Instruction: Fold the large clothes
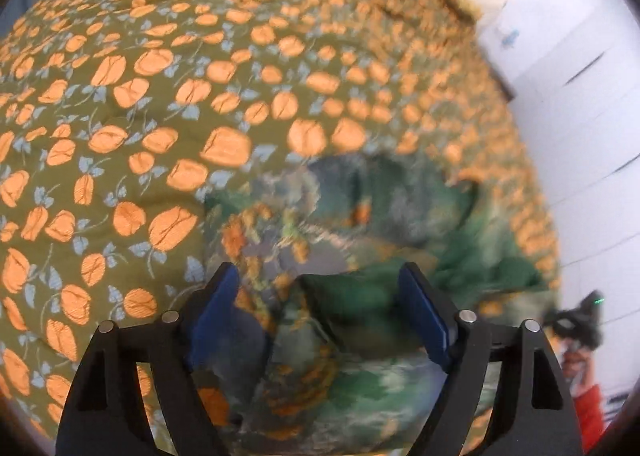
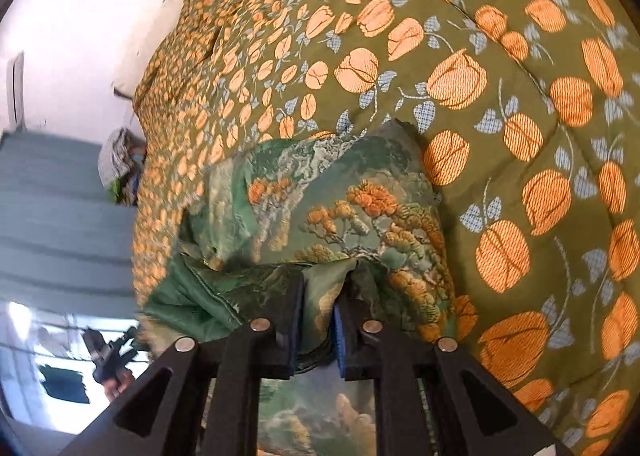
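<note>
Jaws spread wide on the left gripper (image 1: 320, 296), its blue pads (image 1: 424, 320) standing apart over a bunched garment (image 1: 360, 223) printed with green hills and orange trees; the blurred cloth lies between and beyond the fingers, and whether they touch it cannot be told. The right gripper (image 2: 318, 326) is clenched on a fold of the same garment (image 2: 340, 207), the cloth pinched between its narrow-set pads. The garment rests in a heap on an olive quilt (image 1: 140, 115) patterned with orange tulips.
</note>
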`<state>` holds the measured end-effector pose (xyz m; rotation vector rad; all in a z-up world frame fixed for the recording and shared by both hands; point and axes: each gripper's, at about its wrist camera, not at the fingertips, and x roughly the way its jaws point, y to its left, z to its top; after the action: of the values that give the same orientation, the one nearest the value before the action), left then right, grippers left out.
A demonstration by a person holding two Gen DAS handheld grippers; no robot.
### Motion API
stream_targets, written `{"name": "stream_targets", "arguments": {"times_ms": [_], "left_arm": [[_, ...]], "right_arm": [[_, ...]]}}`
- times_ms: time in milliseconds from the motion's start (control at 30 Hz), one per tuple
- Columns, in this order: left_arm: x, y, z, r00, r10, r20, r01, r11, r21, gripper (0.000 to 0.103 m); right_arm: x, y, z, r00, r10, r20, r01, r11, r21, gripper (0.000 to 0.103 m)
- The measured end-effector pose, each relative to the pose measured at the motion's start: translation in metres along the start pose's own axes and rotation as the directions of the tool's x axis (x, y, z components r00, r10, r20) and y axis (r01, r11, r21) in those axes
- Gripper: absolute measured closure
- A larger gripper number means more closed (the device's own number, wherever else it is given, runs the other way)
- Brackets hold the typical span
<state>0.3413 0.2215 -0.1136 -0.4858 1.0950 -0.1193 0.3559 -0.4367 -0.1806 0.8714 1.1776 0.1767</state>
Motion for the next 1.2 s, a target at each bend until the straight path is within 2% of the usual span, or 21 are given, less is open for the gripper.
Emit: {"name": "stream_targets", "arguments": {"times_ms": [33,67,100,133,167,267,367,433,500,533,567,600,633,667,800,867,933,1000,1067,1133,1200], "left_arm": [[-0.008,0.002,0.003,0.999,-0.032,0.013,0.032,0.999,-0.007,0.017],[-0.017,0.004,0.003,0.998,-0.048,0.028,0.048,0.999,-0.001,0.014],[-0.022,0.004,0.002,0.998,-0.054,0.037,0.054,0.998,0.015,0.011],[-0.027,0.003,0.0,0.997,-0.06,0.04,0.058,0.997,0.049,0.01],[-0.028,0.0,-0.004,0.998,-0.056,0.035,0.053,0.995,0.088,0.008],[-0.014,-0.011,-0.017,1.0,0.024,-0.002,-0.023,0.977,0.212,0.007],[0.015,-0.022,-0.026,0.996,0.083,-0.028,-0.073,0.963,0.259,0.008],[0.036,-0.031,-0.027,0.995,0.099,-0.031,-0.088,0.962,0.258,0.012],[0.055,-0.041,-0.027,0.992,0.125,-0.03,-0.113,0.959,0.261,0.028],[0.061,-0.044,-0.028,0.99,0.14,-0.034,-0.127,0.957,0.263,0.034],[0.066,-0.047,-0.029,0.986,0.161,-0.038,-0.146,0.953,0.266,0.052],[0.067,-0.049,-0.032,0.98,0.195,-0.026,-0.18,0.944,0.276,0.079],[0.066,-0.048,-0.034,0.977,0.214,-0.016,-0.201,0.937,0.285,0.089],[0.058,-0.048,-0.037,0.977,0.212,-0.002,-0.202,0.935,0.292,0.091],[0.012,-0.054,-0.043,0.974,0.199,0.111,-0.226,0.914,0.337,0.093],[-0.013,-0.065,-0.038,0.967,0.177,0.182,-0.233,0.905,0.357,0.093],[-0.027,-0.077,-0.029,0.957,0.161,0.241,-0.244,0.898,0.367,0.093],[-0.034,-0.09,-0.014,0.931,0.169,0.324,-0.288,0.886,0.364,0.093],[-0.033,-0.097,0.001,0.91,0.181,0.373,-0.315,0.886,0.339,0.093],[-0.02,-0.101,0.017,0.888,0.211,0.409,-0.352,0.883,0.309,0.093],[-0.002,-0.104,0.027,0.869,0.254,0.425,-0.398,0.868,0.296,0.093]], "right_arm": [[-0.003,0.0,0.001,1.0,0.022,-0.002,-0.022,1.0,0.012,0.079],[-0.007,0.002,0.003,0.999,0.052,-0.002,-0.052,0.998,0.021,0.065],[-0.011,0.003,0.004,0.997,0.077,0.001,-0.077,0.997,0.024,0.043],[-0.019,0.007,0.005,0.995,0.099,0.026,-0.099,0.995,0.014,0.031],[-0.026,0.012,0.006,0.993,0.103,0.051,-0.102,0.995,-0.008,0.013],[-0.041,0.03,0.005,0.993,0.067,0.1,-0.055,0.991,-0.121,0.011],[-0.031,0.053,-0.004,0.993,-0.066,0.1,0.093,0.95,-0.299,0.011],[-0.012,0.063,-0.014,0.982,-0.158,0.099,0.184,0.908,-0.376,0.011],[0.005,0.066,-0.021,0.963,-0.238,0.124,0.268,0.874,-0.406,0.011],[0.013,0.066,-0.023,0.95,-0.275,0.149,0.312,0.862,-0.4,0.012],[0.018,0.064,-0.024,0.945,-0.287,0.159,0.327,0.86,-0.392,0.017],[0.021,0.061,-0.027,0.945,-0.287,0.158,0.327,0.864,-0.383,0.052],[0.023,0.06,-0.029,0.936,-0.308,0.167,0.35,0.856,-0.381,0.075],[0.02,0.06,-0.032,0.925,-0.33,0.19,0.38,0.842,-0.384,0.088],[-0.005,0.089,-0.053,0.891,-0.324,0.317,0.445,0.759,-0.475,0.089],[-0.017,0.107,-0.056,0.883,-0.295,0.365,0.453,0.74,-0.498,0.089],[-0.026,0.13,-0.052,0.863,-0.268,0.427,0.476,0.712,-0.516,0.09],[-0.03,0.151,-0.04,0.839,-0.248,0.485,0.504,0.69,-0.519,0.09],[-0.032,0.166,-0.026,0.823,-0.237,0.517,0.516,0.693,-0.503,0.09],[-0.03,0.175,-0.01,0.813,-0.23,0.535,0.52,0.702,-0.487,0.09],[-0.016,0.178,0.006,0.806,-0.245,0.539,0.532,0.701,-0.476,0.09]]}}
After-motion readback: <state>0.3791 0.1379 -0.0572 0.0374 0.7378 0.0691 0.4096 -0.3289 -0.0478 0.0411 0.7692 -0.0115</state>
